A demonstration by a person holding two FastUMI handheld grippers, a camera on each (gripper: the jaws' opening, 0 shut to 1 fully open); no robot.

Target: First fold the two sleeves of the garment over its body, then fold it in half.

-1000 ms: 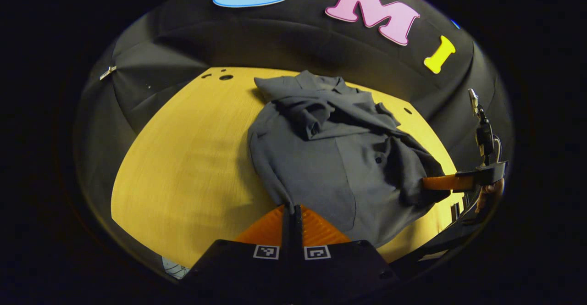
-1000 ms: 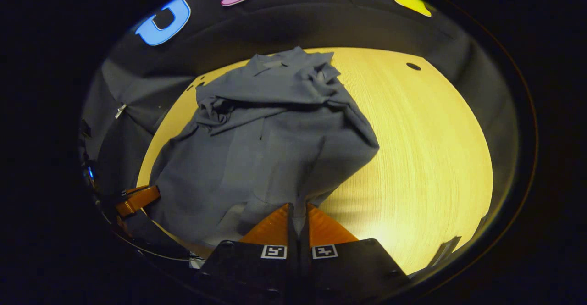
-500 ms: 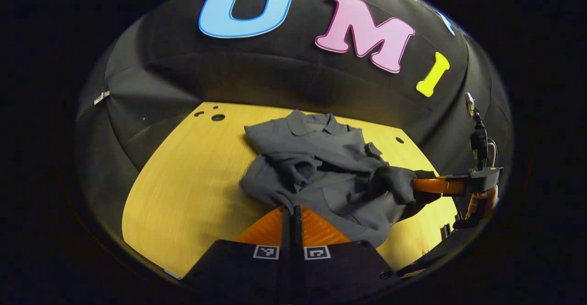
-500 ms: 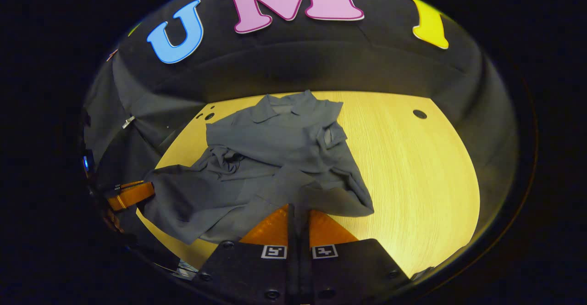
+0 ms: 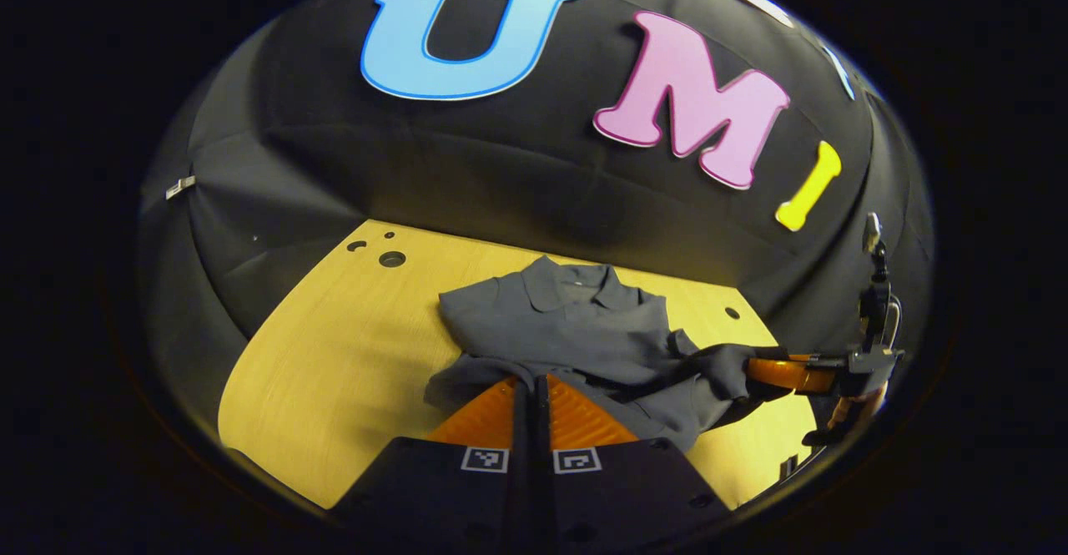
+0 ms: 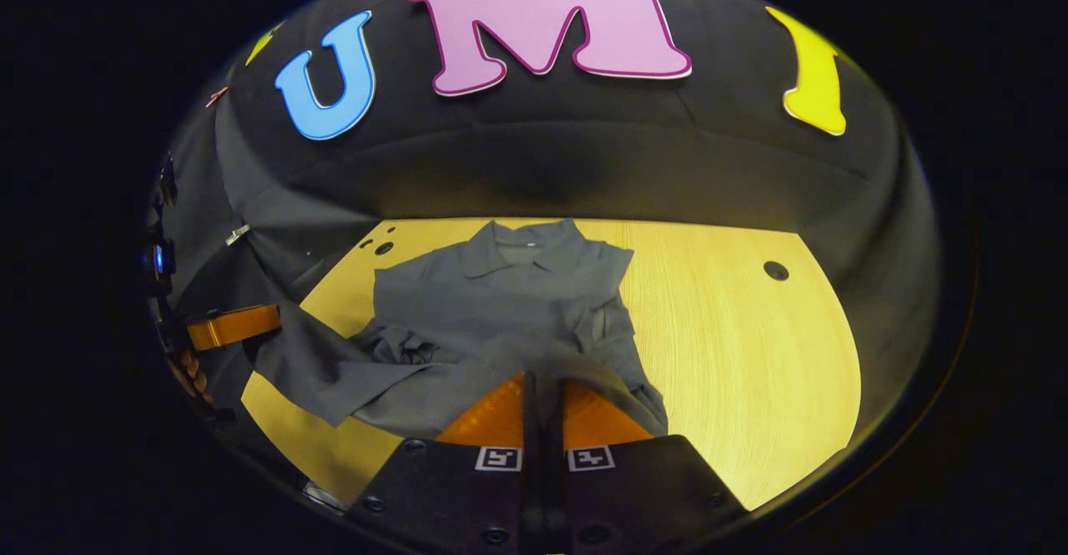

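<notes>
- Left gripper (image 5: pixel 534 381) first: fingers pressed together on the near hem of the grey shirt (image 5: pixel 576 330), cloth pinched right at the tips.
- Right gripper (image 6: pixel 542 384) matches it, clamped narrow on the hem's other corner; in the left gripper view it shows farther off at the right (image 5: pixel 776 371), cloth draped over it.
- The change: a second ago the shirt lay long toward the grippers, its lower body spread on the table. Now the hem is lifted and carried toward the collar (image 5: pixel 576 275), and the shirt looks far shorter.
- My read: the sleeves are already over the body and this is the halving fold, partway along. The hem has not yet reached the collar.
- Outward: the shirt lies mid-table, collar at the far end near the booth wall, bare wood to left and right.
- Fabric is soft, matte and limp; it sags between the two grips and bunches into a rumple on the left of the right gripper view (image 6: pixel 400 342).
- The table (image 6: pixel 751 346) is smooth pale wood with fine grain and a few small dark round holes.
</notes>
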